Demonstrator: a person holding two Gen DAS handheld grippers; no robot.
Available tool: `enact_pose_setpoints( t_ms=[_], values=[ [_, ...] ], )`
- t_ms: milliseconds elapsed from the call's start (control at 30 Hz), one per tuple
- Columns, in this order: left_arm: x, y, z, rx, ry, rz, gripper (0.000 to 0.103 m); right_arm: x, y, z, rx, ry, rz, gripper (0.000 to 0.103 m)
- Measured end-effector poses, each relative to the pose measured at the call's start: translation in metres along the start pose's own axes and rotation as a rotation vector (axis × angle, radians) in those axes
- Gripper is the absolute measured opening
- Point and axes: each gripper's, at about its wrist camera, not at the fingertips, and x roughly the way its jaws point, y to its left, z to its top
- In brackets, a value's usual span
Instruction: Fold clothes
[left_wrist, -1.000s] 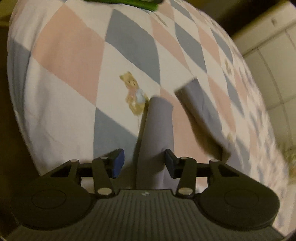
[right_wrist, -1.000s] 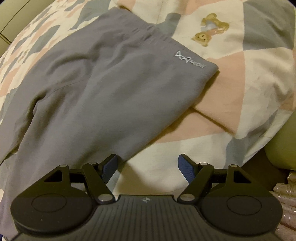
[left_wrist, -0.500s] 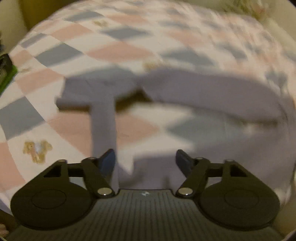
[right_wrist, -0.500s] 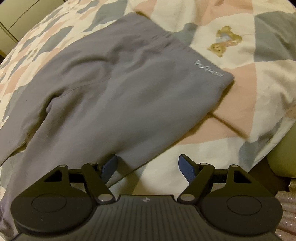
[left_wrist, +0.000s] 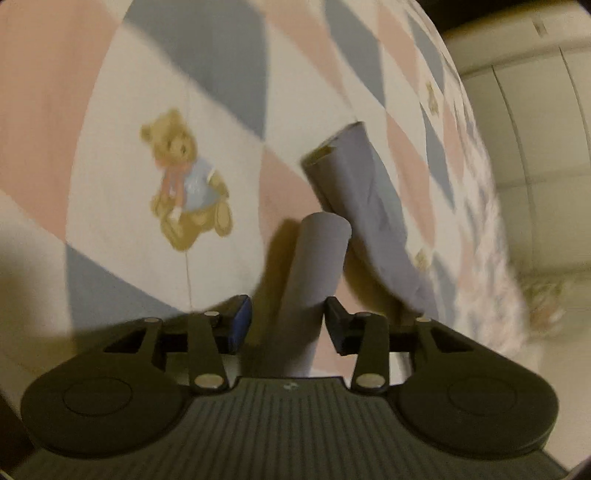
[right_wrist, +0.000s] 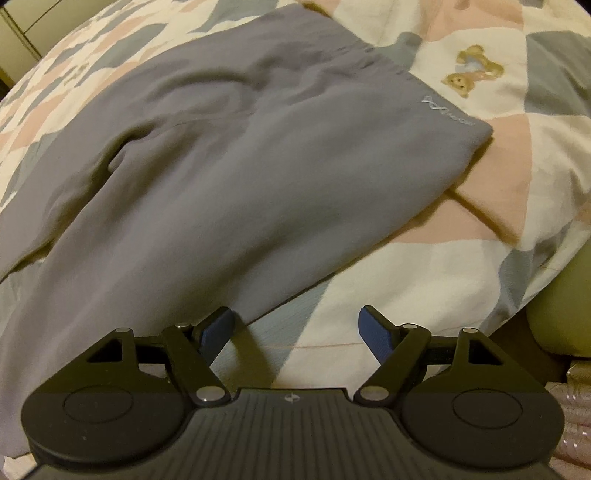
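While the grey pants (right_wrist: 229, 177) lie flat on the quilt (right_wrist: 461, 258), waistband far right, the right gripper (right_wrist: 295, 328) sits spread at their near edge, gripping nothing. Left gripper (left_wrist: 286, 319) is spread around one pant leg (left_wrist: 317, 258), not pinching; the leg's long axis runs straight away from it, so left looks better placed to grab.

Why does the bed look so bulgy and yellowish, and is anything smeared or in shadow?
Both views: fisheye bending, dim warm light. Left wrist: quilt smeared at right edge, dark shadow beside the trouser leg. Right wrist: sharper, grey trousers clear, fingers casting shadows.
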Motion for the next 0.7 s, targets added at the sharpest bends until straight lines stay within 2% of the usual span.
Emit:
enact_pose_setpoints(
  t_ms=[33,67,133,167,200,233,267,300,400,433,533,567,633,700],
  values=[
    [0.003,-0.003,-0.002,0.005,0.002,-0.002,0.003,0.000,0.002,-0.001,-0.006,-0.001,-0.003,0.078],
    [0.004,-0.017,-0.008,0.080,0.000,-0.002,0.004,0.000,0.005,-0.002,-0.012,-0.003,-0.007,0.078],
    [0.006,-0.056,-0.025,0.309,-0.005,-0.002,0.004,0.000,0.010,-0.003,-0.020,-0.006,-0.016,0.078],
    [0.008,-0.078,-0.042,0.482,0.017,0.014,0.005,-0.001,0.012,-0.004,-0.023,-0.010,-0.021,0.078],
    [0.012,-0.103,-0.063,0.688,0.053,0.038,0.008,-0.001,0.015,-0.005,-0.026,-0.014,-0.026,0.078],
    [0.015,-0.121,-0.088,0.893,0.074,0.076,0.016,-0.002,0.018,-0.005,-0.030,-0.018,-0.031,0.078],
    [0.018,-0.129,-0.114,1.076,0.083,0.122,0.029,-0.002,0.021,-0.005,-0.034,-0.022,-0.036,0.078],
    [0.018,-0.130,-0.125,1.140,0.096,0.133,0.036,-0.002,0.024,-0.006,-0.039,-0.022,-0.035,0.078],
    [0.014,-0.121,-0.134,1.152,0.145,0.109,0.037,-0.002,0.035,-0.007,-0.057,-0.026,-0.031,0.078],
    [0.009,-0.115,-0.127,1.099,0.158,0.081,0.037,-0.002,0.039,-0.007,-0.062,-0.027,-0.028,0.078],
    [-0.011,-0.101,-0.077,0.804,0.160,-0.049,0.031,-0.003,0.045,-0.009,-0.070,-0.035,-0.021,0.078],
    [-0.013,-0.100,-0.065,0.752,0.160,-0.059,0.030,-0.003,0.046,-0.010,-0.072,-0.037,-0.019,0.078],
    [-0.010,-0.100,-0.048,0.703,0.161,-0.043,0.030,-0.003,0.048,-0.012,-0.069,-0.039,-0.017,0.078],
    [0.005,-0.107,-0.038,0.695,0.221,-0.042,0.030,-0.001,0.049,-0.014,-0.063,-0.037,-0.017,0.078]
  ],
)
